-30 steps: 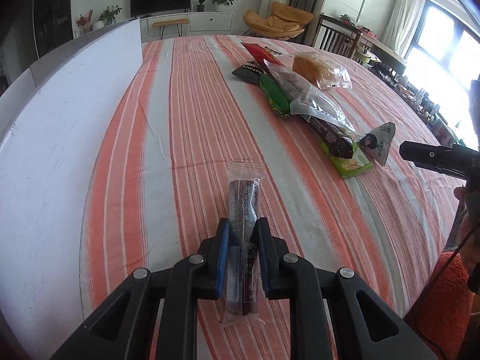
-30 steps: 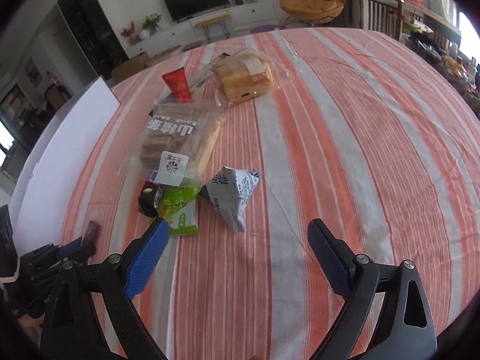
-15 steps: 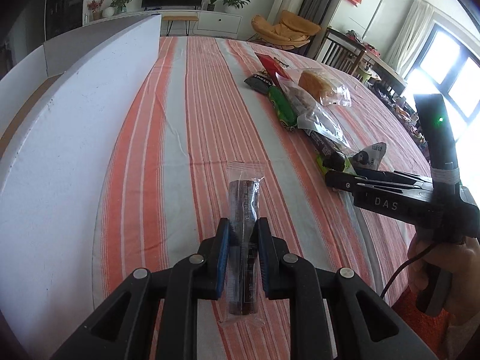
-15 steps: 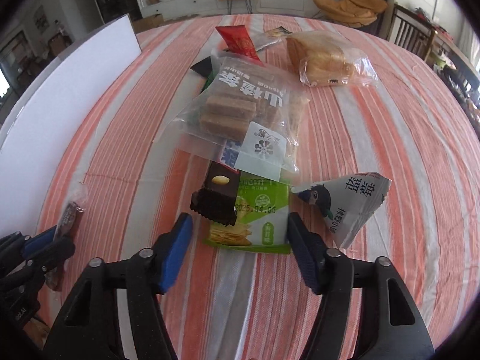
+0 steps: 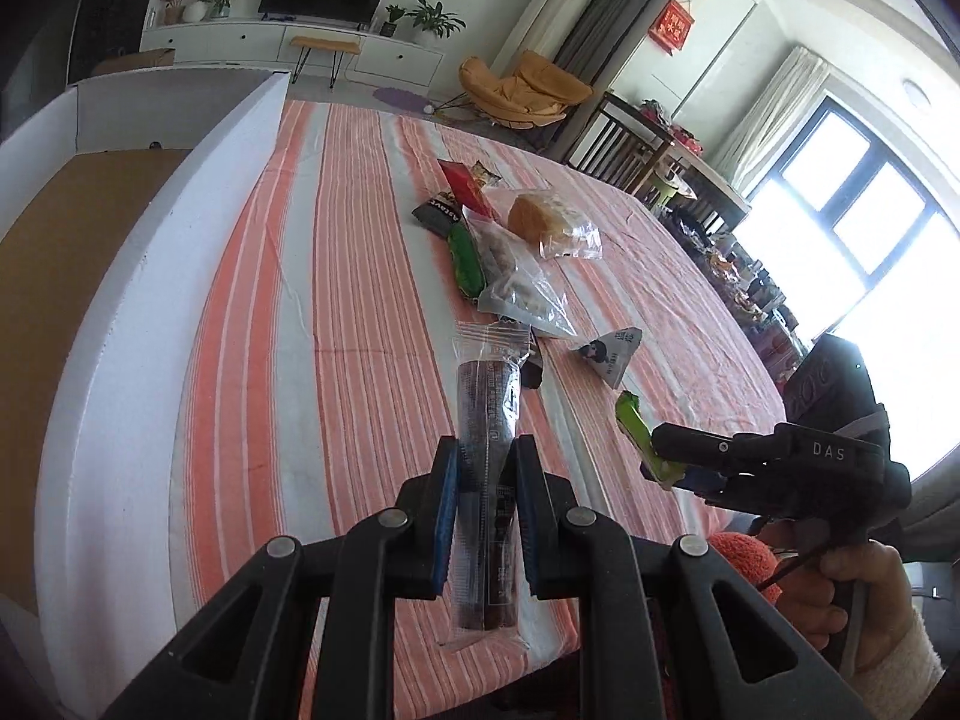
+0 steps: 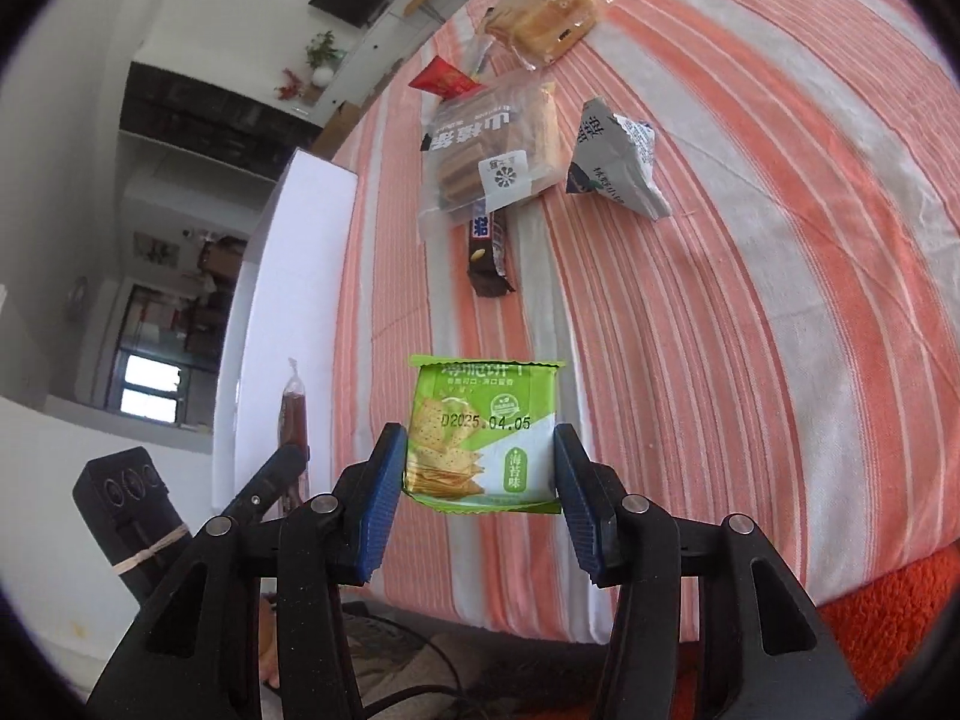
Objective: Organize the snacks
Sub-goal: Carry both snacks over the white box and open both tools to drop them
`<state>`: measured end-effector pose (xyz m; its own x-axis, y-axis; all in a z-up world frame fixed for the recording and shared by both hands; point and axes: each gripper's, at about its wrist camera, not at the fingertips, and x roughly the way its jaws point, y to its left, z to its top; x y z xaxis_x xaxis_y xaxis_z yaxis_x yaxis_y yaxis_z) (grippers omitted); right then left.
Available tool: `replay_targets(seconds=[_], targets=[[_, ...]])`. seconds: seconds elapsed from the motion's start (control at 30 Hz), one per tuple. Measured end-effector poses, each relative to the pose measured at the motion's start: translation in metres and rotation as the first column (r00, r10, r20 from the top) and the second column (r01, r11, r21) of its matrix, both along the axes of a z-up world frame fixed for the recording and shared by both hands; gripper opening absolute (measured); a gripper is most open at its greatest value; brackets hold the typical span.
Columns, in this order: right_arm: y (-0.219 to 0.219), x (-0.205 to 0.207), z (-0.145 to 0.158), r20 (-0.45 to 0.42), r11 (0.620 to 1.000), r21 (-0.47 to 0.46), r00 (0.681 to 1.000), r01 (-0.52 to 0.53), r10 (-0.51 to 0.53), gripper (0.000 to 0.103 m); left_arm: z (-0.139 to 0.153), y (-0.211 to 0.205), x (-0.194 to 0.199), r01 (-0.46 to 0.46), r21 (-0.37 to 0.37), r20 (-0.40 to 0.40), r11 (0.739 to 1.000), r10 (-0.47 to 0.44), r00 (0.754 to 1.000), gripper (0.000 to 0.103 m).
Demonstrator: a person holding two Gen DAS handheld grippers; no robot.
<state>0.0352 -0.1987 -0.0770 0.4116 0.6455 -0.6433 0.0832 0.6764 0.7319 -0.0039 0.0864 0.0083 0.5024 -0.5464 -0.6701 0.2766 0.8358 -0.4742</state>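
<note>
My left gripper [image 5: 486,462] is shut on a dark snack stick in a clear wrapper [image 5: 486,396] and holds it above the striped tablecloth [image 5: 360,360], beside the white box [image 5: 150,300]. My right gripper [image 6: 480,444] is shut on a green cracker packet [image 6: 474,414], its blue pads pressing both side edges, and the packet hangs clear of the cloth. In the left wrist view that packet [image 5: 633,420] shows edge-on in the right gripper [image 5: 660,456]. The left gripper [image 6: 294,462] and its stick [image 6: 292,420] appear at the lower left of the right wrist view.
On the cloth lie a dark chocolate bar [image 6: 489,252], a clear wafer bag [image 6: 492,138], a grey triangular packet [image 6: 612,162], wrapped bread [image 6: 540,12] and a red packet [image 6: 441,81]. The box's brown floor [image 5: 60,240] shows. The table's near edge is just below both grippers.
The right gripper's jaws came together on the green cracker packet and lifted it off the cloth. The left gripper rose with the snack stick, and the box's inside came into view.
</note>
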Motion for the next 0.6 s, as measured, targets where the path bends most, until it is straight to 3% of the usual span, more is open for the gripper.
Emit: replay_targets(seconds=[0.1,0.23,0.33,0.4,0.43,0.47,0.5,0.53,0.6], targets=[[0.035,0.011,0.036,0.072,0.997,0.045,0.995,-0.067,0.064,0.051,0.042,0.038,-0.005,-0.065,-0.059,0.063,0.996,0.069,0.996,0.017],[0.111,0.030,0.098,0.197,0.968,0.089,0.957,-0.235,0.214,0.051,0.085,0.105,-0.010,-0.247,0.003,0.170,0.969,0.243,0.955,0.017],[0.185,0.048,0.129,0.269,0.928,0.075,0.904,-0.364,0.333,0.051,0.086,0.154,-0.006,-0.398,0.119,0.199,0.909,0.371,0.907,0.018],[0.227,0.057,0.137,0.299,0.908,0.053,0.875,-0.415,0.382,0.054,0.069,0.182,0.003,-0.485,0.226,0.188,0.845,0.450,0.873,0.018],[0.245,0.061,0.137,0.305,0.900,0.046,0.864,-0.434,0.401,0.057,0.058,0.192,0.008,-0.513,0.281,0.176,0.811,0.482,0.858,0.027],[0.259,0.064,0.134,0.296,0.894,0.028,0.858,-0.447,0.420,0.068,0.047,0.200,0.013,-0.525,0.322,0.152,0.788,0.504,0.850,0.050],[0.267,0.068,0.131,0.283,0.894,0.007,0.858,-0.449,0.429,0.081,0.034,0.206,0.017,-0.528,0.350,0.122,0.774,0.521,0.845,0.064],[0.266,0.067,0.127,0.277,0.899,-0.007,0.863,-0.439,0.423,0.081,0.026,0.210,0.018,-0.532,0.360,0.103,0.766,0.534,0.839,0.080],[0.251,0.062,0.118,0.282,0.912,-0.031,0.871,-0.410,0.402,0.080,0.015,0.207,0.013,-0.542,0.360,0.104,0.760,0.544,0.832,0.080]])
